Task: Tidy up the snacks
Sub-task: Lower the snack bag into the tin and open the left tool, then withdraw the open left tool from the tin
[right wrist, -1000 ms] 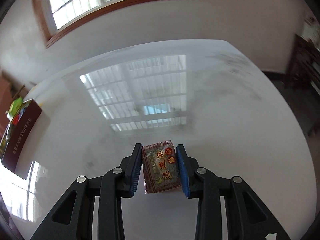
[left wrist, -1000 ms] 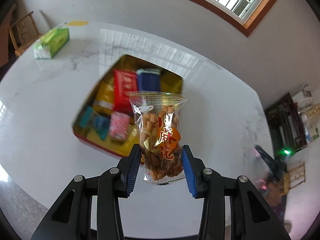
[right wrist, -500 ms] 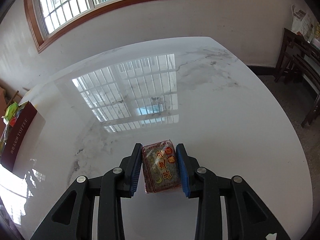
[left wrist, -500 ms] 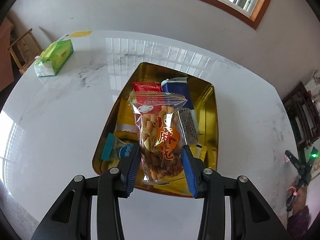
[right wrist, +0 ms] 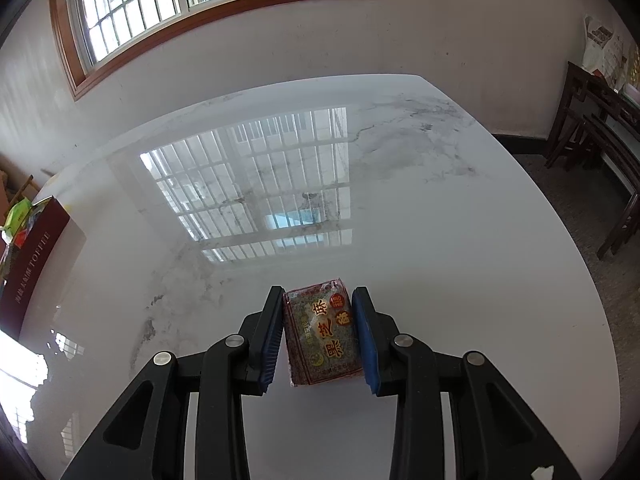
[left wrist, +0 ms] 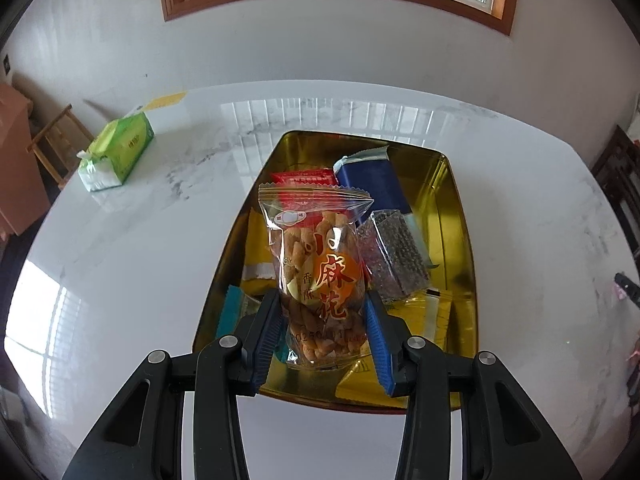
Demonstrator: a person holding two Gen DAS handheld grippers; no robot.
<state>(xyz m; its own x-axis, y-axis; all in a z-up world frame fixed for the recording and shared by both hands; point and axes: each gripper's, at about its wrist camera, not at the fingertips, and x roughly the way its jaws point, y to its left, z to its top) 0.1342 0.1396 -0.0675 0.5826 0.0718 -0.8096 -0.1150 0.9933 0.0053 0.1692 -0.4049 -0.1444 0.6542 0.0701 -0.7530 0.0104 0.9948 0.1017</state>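
Note:
My left gripper is shut on a clear bag of fried dough twists with red characters, held upright above the gold tin. Inside the tin lie a blue packet, a red packet, a dark sesame bar, yellow and teal wrappers. My right gripper is shut on a dark red sesame cake packet over the white marble table. In the right wrist view the tin's maroon side shows at the far left.
A green tissue pack lies at the table's far left, with a wooden chair behind it. Dark wooden chairs stand off the table's right side. A wall with a window runs behind the table.
The left gripper with the dough twist bag has swung and sunk until the tin lies straight below the bag. The right gripper has kept still with its packet.

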